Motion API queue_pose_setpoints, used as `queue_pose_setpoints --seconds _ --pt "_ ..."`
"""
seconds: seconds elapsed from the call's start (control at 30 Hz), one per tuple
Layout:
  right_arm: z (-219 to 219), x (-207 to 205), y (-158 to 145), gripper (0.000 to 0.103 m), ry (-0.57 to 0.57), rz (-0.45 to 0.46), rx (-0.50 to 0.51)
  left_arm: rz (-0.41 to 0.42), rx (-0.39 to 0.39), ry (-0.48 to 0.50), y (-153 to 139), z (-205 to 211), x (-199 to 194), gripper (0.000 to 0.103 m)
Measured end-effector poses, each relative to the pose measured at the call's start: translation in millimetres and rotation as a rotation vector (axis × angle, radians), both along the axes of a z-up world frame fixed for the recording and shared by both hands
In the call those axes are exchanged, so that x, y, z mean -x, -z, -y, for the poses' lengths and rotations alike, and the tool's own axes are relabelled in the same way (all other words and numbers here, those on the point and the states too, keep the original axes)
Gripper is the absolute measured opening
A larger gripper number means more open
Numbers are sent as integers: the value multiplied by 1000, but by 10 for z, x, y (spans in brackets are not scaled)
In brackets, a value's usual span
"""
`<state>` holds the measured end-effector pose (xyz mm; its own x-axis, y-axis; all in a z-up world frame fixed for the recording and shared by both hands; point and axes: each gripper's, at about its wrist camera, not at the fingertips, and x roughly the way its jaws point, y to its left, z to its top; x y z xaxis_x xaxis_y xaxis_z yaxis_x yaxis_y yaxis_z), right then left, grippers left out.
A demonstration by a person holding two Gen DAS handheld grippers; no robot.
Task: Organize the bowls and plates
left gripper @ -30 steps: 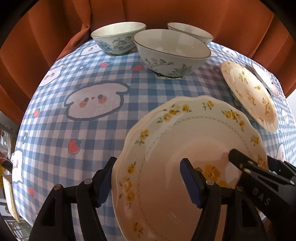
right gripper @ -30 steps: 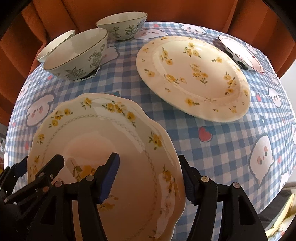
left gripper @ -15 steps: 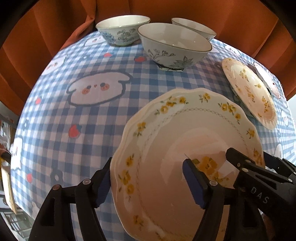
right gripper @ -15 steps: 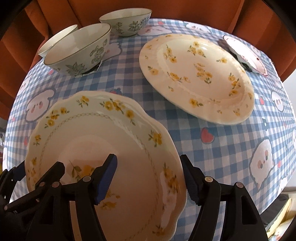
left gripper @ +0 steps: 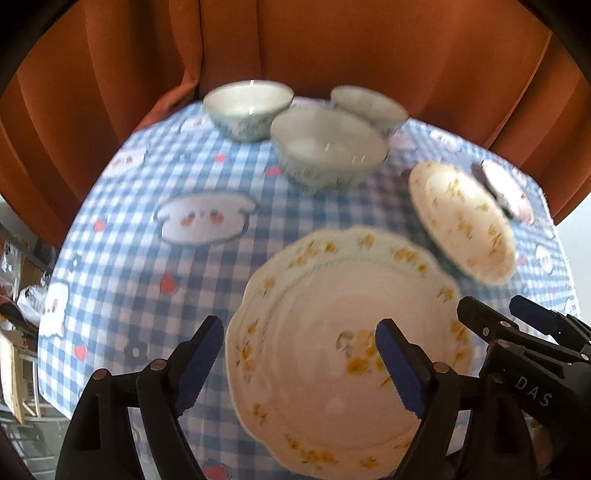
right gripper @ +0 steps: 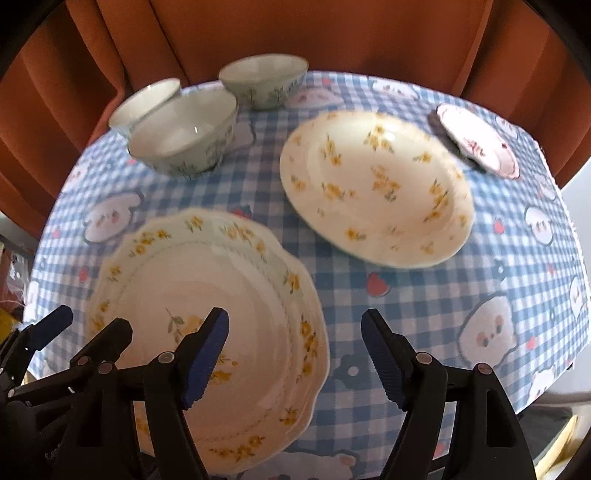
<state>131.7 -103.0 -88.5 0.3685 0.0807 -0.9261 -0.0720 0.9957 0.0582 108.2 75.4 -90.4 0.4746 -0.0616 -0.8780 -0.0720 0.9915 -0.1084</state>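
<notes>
A scalloped white plate with yellow flowers (left gripper: pixel 332 314) (right gripper: pixel 192 280) lies flat on the blue checked tablecloth (left gripper: pixel 147 280), near its front edge. My left gripper (left gripper: pixel 299 365) hovers above the plate's left rim; its jaws are opening and its blue pads (left gripper: pixel 201 362) touch nothing. My right gripper (right gripper: pixel 295 354) hovers over the plate's right rim, its jaws opening too, with the pads (right gripper: pixel 384 358) clear of the plate. Each gripper shows at the edge of the other's view: the right gripper (left gripper: pixel 491 306) and the left gripper (right gripper: pixel 90 325).
An oval plate with yellow flowers (right gripper: pixel 376 192) (left gripper: pixel 461 221) lies to the right, and a small pink-rimmed plate (right gripper: pixel 476 140) sits behind it. Three floral bowls (right gripper: pixel 184 133) (right gripper: pixel 264 81) (right gripper: pixel 144 99) stand at the back. An orange curtain (right gripper: pixel 332 33) hangs behind the table.
Both grippers have risen away from the scalloped plate and their jaws have widened. The plate stays on the table, and more of the table shows.
</notes>
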Motion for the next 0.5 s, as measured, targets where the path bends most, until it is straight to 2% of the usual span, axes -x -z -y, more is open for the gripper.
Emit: queue_pose_setpoints --seconds 0.23,0.5 --pt "223 -87 -286 77 24 94 15 76 -8 10 -192 256 -131 86" --pt "681 -273 -249 77 53 91 -31 90 -26 38 -188 687 -369 86"
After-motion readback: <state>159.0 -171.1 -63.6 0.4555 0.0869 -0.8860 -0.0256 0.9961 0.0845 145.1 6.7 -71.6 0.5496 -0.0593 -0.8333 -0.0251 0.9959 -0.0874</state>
